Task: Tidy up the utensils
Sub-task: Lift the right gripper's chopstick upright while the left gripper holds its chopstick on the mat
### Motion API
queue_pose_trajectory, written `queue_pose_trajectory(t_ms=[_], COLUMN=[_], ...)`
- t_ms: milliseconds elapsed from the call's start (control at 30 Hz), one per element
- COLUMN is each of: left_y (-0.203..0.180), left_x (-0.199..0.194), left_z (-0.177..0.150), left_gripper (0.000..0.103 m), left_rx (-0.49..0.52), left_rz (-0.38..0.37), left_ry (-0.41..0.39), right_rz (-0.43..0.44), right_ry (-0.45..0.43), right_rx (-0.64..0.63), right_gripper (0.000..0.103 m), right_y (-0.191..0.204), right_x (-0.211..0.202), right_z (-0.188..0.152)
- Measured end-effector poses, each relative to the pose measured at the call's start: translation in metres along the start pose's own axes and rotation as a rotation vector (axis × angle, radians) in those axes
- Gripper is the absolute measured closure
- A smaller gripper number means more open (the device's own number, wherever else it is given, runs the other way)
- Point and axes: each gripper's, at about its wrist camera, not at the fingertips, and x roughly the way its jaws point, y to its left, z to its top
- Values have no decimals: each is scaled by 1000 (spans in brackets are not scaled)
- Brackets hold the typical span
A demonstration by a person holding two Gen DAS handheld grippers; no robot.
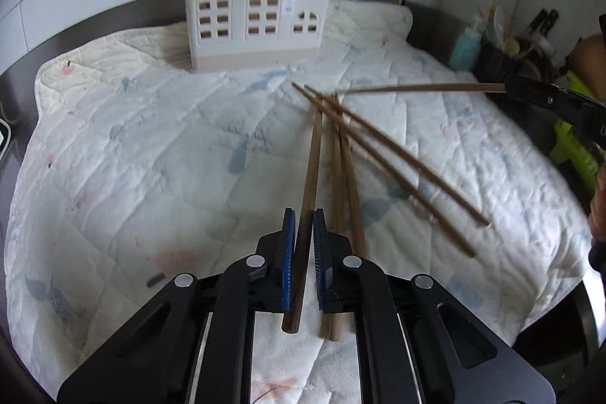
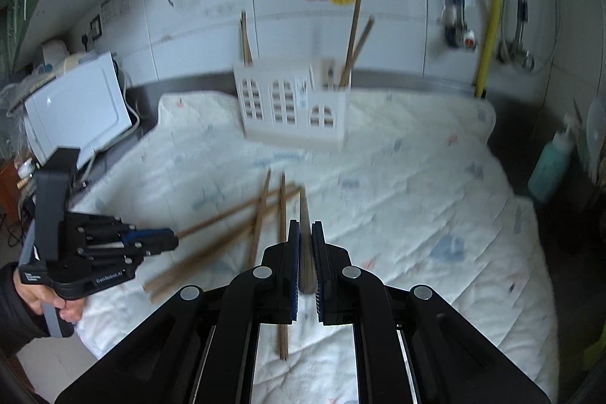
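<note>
Left wrist view: left gripper (image 1: 302,214) is pinching one chopstick (image 1: 311,161) from the pile mid-quilt (image 1: 151,146); the holder (image 1: 253,21) is standing at the far edge.

Right wrist view: right gripper (image 2: 305,226) is clamping another chopstick (image 2: 305,252) above the quilt.

The quilted cloth (image 1: 159,146) is showing white with faint blue and pink prints. The utensil holder (image 1: 253,25) is showing cream with arched window cut-outs and a beige base. The chopsticks (image 1: 382,158) are looking brown. The left tool (image 1: 302,233) is showing black with blue pads. A teal bottle (image 2: 549,165) and a yellow pipe (image 2: 490,10) are standing out against white tiles (image 2: 181,25) with orange fruit prints.
</note>
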Motion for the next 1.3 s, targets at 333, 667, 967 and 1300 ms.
queue_pose_trajectory(t_ms=[333,667,967,1300], left_y=[15,12,8,14], left_x=[-29,-11,15,4], left_z=[29,7,-14,0], left_gripper=[103,72,82,97], left_rx=[-35,28,89,51], left_rz=[-36,-54,-41,-68], left_ry=[-122,-26,73,52], right_rz=[19,24,24,25], right_ry=[-96,-100,-93,-102], right_rx=[-34,-57,-58,-57], right_gripper=[97,97,97,97], right_y=[6,13,13,13], right_x=[-26,-23,-21,-23], right_z=[45,53,52,52])
